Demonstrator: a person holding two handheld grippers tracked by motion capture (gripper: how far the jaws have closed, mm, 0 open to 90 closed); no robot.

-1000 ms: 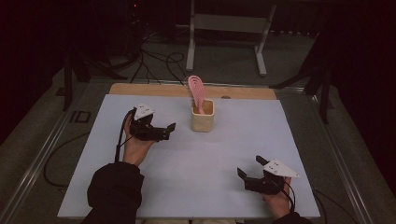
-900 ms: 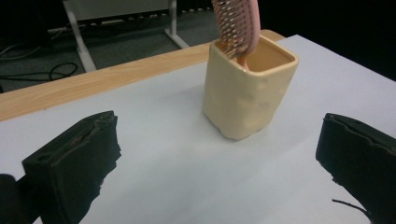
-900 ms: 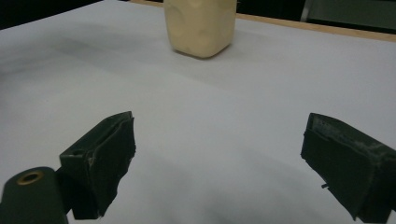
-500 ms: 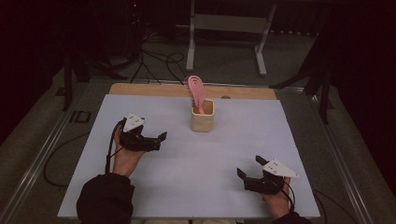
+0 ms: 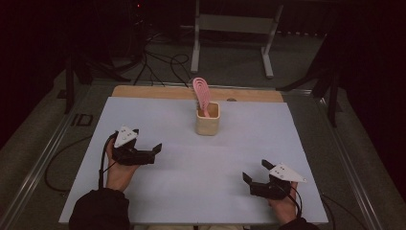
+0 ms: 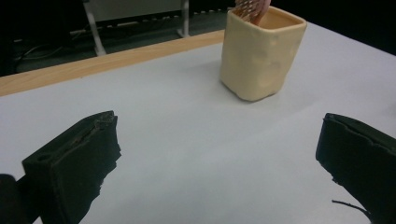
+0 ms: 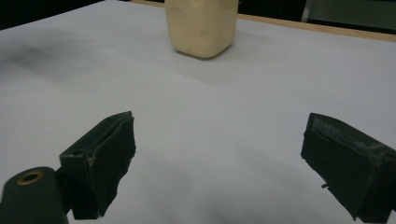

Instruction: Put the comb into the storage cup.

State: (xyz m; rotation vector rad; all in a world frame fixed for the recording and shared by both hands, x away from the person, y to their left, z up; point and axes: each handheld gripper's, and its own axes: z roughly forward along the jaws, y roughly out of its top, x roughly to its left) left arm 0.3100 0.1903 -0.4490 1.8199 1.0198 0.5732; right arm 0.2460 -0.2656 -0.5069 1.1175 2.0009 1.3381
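A cream square cup (image 5: 207, 123) stands upright at the far middle of the white table sheet (image 5: 201, 191), with a pink slotted spatula (image 5: 201, 92) sticking up out of it. My left gripper (image 5: 147, 143) is open and empty, low over the sheet to the cup's near left, jaws pointing right. In the left gripper view the cup (image 6: 261, 51) lies ahead and right of the open gripper (image 6: 215, 158), with the spatula (image 6: 250, 7) at its rim. My right gripper (image 5: 256, 171) is open and empty at the near right. Beyond that gripper (image 7: 219, 154) stands the cup (image 7: 203, 23).
A wooden strip (image 5: 143, 92) runs along the table's far edge. Behind it are a metal stand (image 5: 230, 28) and cables (image 5: 158, 62) on the dark floor. A rail (image 5: 43, 158) borders the table on the left.
My left gripper has drawn back from beside the cup, toward the near left, still open. The right gripper has stayed where it was.
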